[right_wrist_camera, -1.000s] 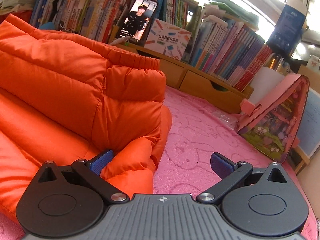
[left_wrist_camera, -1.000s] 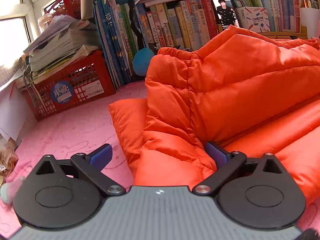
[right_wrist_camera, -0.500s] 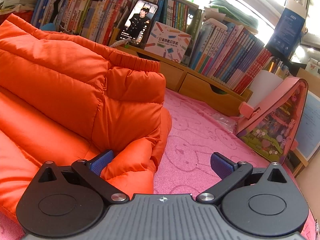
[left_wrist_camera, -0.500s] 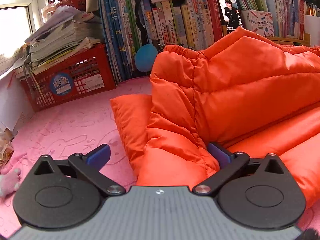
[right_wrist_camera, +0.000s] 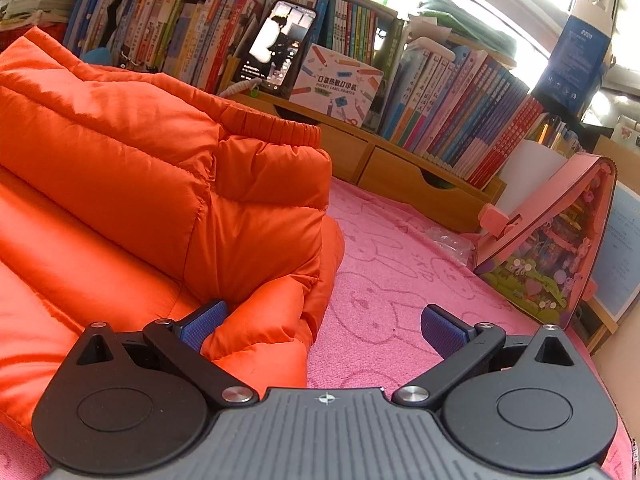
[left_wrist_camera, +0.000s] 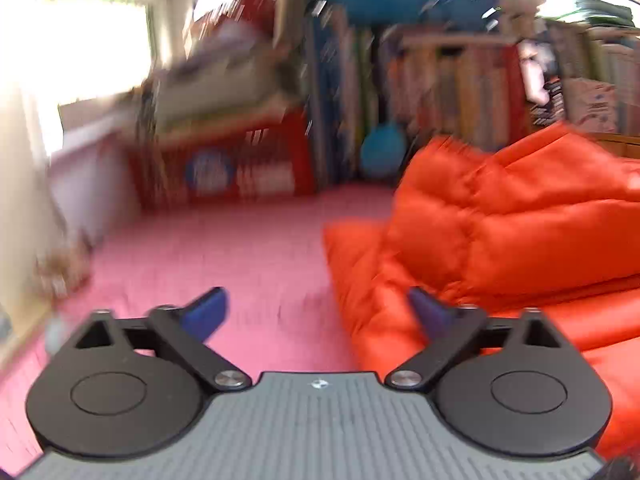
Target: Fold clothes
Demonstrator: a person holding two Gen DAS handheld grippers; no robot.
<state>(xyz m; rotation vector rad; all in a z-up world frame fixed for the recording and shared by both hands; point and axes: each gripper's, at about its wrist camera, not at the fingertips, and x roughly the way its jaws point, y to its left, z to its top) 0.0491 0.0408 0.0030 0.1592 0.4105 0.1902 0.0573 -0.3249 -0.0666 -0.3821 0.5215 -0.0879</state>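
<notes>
My left gripper [left_wrist_camera: 316,310], jaws just narrowing but empty, swung clear of the puffy orange quilted jacket [left_wrist_camera: 500,224]; my right gripper [right_wrist_camera: 322,324] gaped around its corner, ungripped.

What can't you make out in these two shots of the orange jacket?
- Left wrist view: motion blur smears the books and red basket; no print is readable.
- Both views: the jacket runs off the frame edges, and each gripper body hides its near part.
- Right wrist view: the phone screen is too small to read.
</notes>
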